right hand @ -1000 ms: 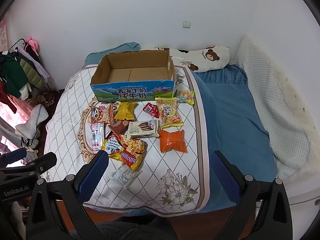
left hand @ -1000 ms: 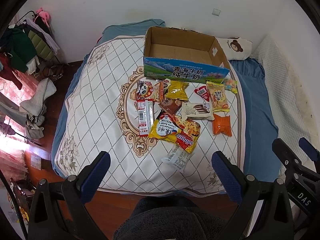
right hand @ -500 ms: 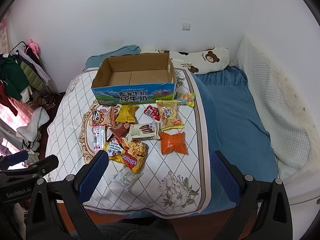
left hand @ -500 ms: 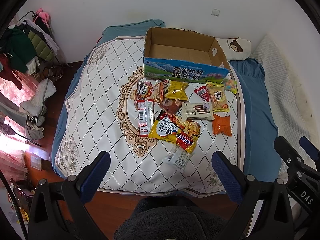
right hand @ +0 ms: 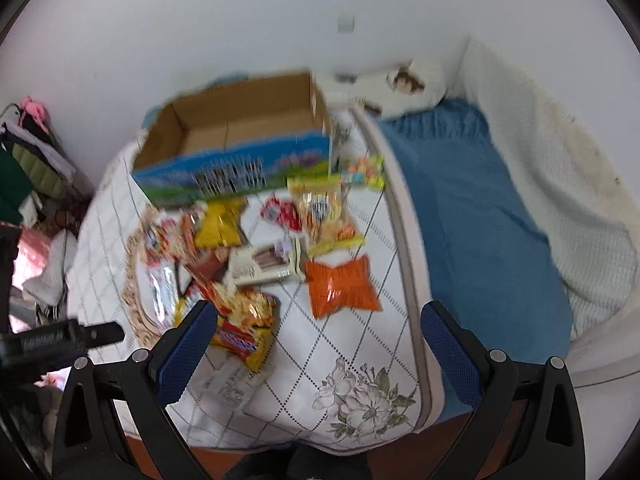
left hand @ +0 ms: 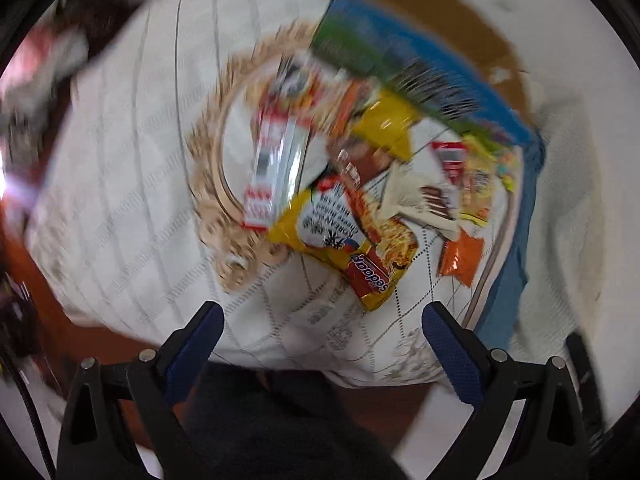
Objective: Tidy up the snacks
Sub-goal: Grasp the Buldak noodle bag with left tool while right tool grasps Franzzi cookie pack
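A bed is seen from above, covered by a white quilt (right hand: pixel 352 360) printed with a diamond grid and a flower near its foot edge; a blue sheet (right hand: pixel 472 216) is exposed along the quilt's right edge. Both views are blurred. An open cardboard box (right hand: pixel 240 140) with a blue and green printed front is set near the head edge of the quilt, and its inside appears bare. The snacks are spread across the middle of the quilt, just in front of the box. Among them, a yellow noodle packet (left hand: pixel 352 248) lies nearest the foot edge, an orange packet (right hand: pixel 340 286) lies towards the right edge, a white wafer packet (right hand: pixel 264 264) lies between them, and a yellow bag (right hand: pixel 220 224) lies just beside the box front. The left gripper (left hand: pixel 322 334) and the right gripper (right hand: pixel 318 334) are each held above the foot edge, jaws spread wide with nothing between them.
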Demonstrator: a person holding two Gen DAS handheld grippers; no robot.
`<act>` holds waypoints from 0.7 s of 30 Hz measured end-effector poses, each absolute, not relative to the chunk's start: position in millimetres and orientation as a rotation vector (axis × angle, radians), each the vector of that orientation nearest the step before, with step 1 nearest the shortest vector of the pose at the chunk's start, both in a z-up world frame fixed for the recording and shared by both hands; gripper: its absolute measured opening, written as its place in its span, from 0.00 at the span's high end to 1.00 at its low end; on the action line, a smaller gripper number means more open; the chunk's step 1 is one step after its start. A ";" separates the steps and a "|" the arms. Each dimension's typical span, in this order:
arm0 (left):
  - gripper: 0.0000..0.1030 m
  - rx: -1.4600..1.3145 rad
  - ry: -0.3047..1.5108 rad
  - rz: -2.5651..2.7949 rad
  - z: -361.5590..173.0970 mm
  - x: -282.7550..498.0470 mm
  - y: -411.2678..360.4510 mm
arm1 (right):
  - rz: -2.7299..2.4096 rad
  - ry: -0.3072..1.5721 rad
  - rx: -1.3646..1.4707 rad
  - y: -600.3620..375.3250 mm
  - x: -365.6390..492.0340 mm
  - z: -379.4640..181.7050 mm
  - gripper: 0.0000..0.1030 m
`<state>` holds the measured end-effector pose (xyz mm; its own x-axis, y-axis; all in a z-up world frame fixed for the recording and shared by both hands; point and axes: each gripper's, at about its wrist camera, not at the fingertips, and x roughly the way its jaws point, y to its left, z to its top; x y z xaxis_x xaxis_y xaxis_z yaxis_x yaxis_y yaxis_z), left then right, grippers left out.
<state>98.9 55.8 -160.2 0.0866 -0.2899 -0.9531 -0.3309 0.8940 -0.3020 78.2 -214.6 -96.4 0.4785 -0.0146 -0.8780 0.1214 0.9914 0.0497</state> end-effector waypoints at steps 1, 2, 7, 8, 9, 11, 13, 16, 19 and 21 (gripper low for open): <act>0.04 -0.561 1.534 0.052 -174.3 104.7 56.8 | -0.070 1.083 0.115 -216.3 84.4 -107.3 0.00; 0.04 -0.612 1.562 0.073 -187.7 110.3 57.1 | -0.059 1.097 0.112 -217.3 91.7 -119.2 0.00; 0.04 -0.853 1.654 0.166 -245.7 138.2 43.4 | 0.006 1.174 0.071 -224.2 129.5 -175.4 0.00; 0.04 -0.891 1.677 0.187 -258.4 144.1 36.6 | 0.019 1.183 0.067 -225.9 134.8 -182.0 0.00; 0.04 -0.906 1.692 0.203 -265.9 148.4 31.9 | 0.034 1.199 0.052 -229.2 143.2 -191.3 0.00; 0.04 -0.933 1.726 0.230 -285.9 158.2 20.7 | 0.051 1.212 0.039 -234.4 154.6 -200.3 0.00; 0.04 -0.939 1.753 0.280 -305.1 166.5 9.9 | 0.066 1.216 0.026 -240.1 167.0 -207.6 0.00; 0.04 -0.912 1.760 0.350 -325.6 171.6 0.8 | 0.084 1.231 0.008 -246.1 181.0 -217.0 0.01; 0.05 -0.887 1.718 0.392 -329.9 167.0 -1.3 | 0.115 1.249 -0.004 -249.1 190.2 -222.9 0.01; 0.07 -0.815 1.686 0.361 -324.6 163.7 -8.8 | 0.158 1.263 -0.012 -248.8 197.3 -225.3 0.01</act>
<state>163.7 -8.8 -324.6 -0.0873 -0.3238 -0.9421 -0.6810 0.7096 -0.1808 197.3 -248.8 -225.3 0.2936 0.1121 -0.9493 -0.1250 0.9891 0.0781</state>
